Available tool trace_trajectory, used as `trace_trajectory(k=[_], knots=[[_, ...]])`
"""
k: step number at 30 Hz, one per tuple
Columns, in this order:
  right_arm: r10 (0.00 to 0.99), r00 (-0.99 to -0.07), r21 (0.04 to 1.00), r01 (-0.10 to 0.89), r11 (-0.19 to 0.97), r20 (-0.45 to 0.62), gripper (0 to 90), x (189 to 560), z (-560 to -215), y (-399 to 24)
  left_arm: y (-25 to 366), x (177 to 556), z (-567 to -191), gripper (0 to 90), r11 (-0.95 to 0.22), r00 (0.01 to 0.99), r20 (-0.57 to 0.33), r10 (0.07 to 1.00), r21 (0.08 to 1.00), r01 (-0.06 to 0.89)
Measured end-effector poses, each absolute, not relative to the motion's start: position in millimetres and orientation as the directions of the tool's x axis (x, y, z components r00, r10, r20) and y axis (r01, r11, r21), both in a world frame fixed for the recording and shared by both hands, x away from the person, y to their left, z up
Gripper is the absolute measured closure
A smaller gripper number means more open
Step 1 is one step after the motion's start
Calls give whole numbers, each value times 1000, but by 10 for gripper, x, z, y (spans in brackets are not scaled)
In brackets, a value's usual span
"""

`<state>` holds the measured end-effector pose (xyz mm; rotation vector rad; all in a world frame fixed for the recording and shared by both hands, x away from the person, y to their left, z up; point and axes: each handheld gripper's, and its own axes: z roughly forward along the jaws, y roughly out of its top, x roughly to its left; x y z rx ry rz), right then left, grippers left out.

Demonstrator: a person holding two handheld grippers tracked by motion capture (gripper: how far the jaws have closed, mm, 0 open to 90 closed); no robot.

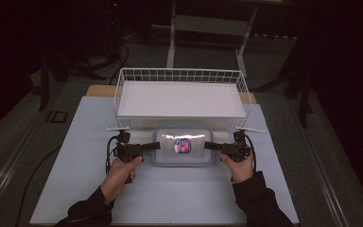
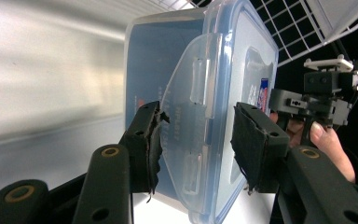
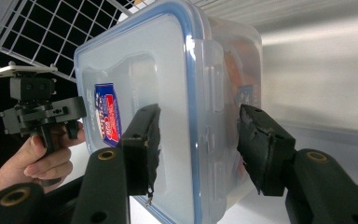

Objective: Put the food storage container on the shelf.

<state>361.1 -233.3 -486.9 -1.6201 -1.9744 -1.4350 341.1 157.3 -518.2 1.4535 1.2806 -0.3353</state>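
A clear plastic container with a blue-rimmed snap lid and a red-and-blue label lies flat on the white table, just in front of a wire basket. My left gripper is at its left end and my right gripper at its right end. In the left gripper view the jaws of the left gripper stand open astride the container's end latch flap. The right gripper is likewise open around the opposite latch of the container. Neither pair of pads is pressed on it.
A white wire basket with a flat white liner stands directly behind the container on the white table. Dark floor, cables and a table frame lie beyond. Bare table surface stretches in front of both hands.
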Motion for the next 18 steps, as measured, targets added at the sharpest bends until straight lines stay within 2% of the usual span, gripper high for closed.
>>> trace_trajectory(k=[9, 18], knots=[[644, -353, 529, 843, -97, 679, 494, 3656, -4970, -2362, 1518, 3476, -5312, 520, 225, 353, -786, 507, 517, 826], [623, -303, 503, 847, -171, 721, 492, 3714, -5069, -2426, 1462, 3500, -5339, 522, 253, 349, -790, 504, 522, 815]])
